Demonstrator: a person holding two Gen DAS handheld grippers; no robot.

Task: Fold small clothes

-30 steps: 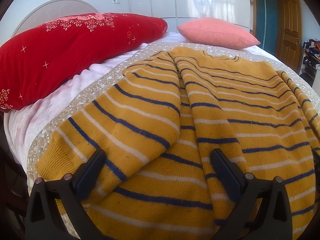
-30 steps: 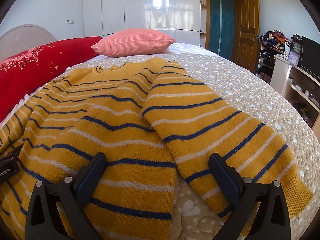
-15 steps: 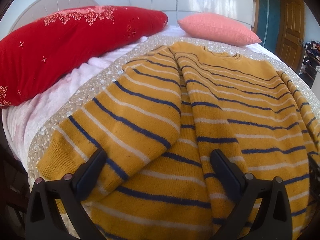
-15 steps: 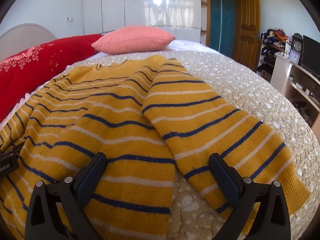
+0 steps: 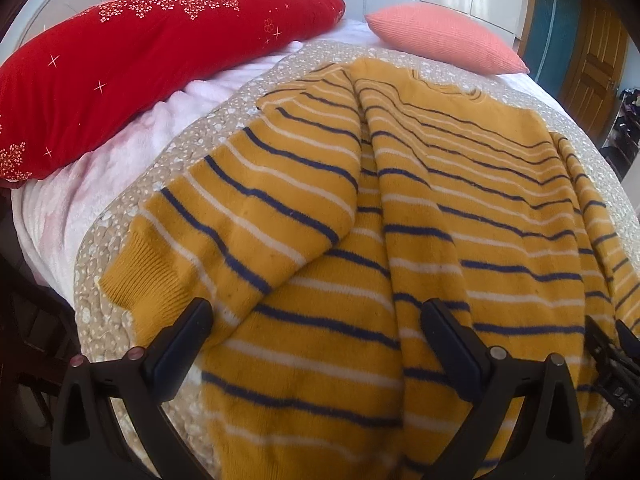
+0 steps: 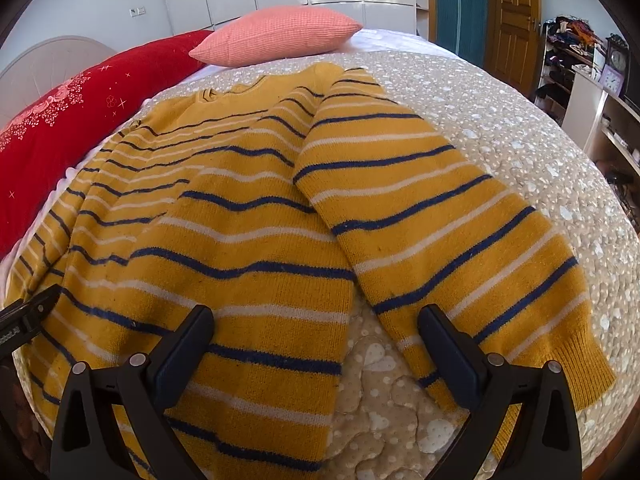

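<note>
A mustard-yellow sweater [image 5: 440, 208] with navy and white stripes lies flat on the bed, collar away from me; it also shows in the right wrist view [image 6: 248, 216]. Its left sleeve [image 5: 248, 216] lies folded over the body's left edge, cuff toward me. Its right sleeve [image 6: 448, 216] lies beside the body, cuff at the near right. My left gripper [image 5: 316, 344] is open and empty above the sweater's lower left part. My right gripper [image 6: 314, 344] is open and empty above the hem and right sleeve.
The bed has a beige patterned quilt [image 6: 500, 128]. A long red pillow [image 5: 132, 64] and a pink pillow [image 5: 440, 36] lie at the head. A wooden door [image 6: 512, 20] and cluttered shelves [image 6: 588, 92] stand to the right of the bed.
Both grippers have drawn back and risen slightly, so more of the near cuffs and quilt shows. Both stay open. The sweater has not moved.
</note>
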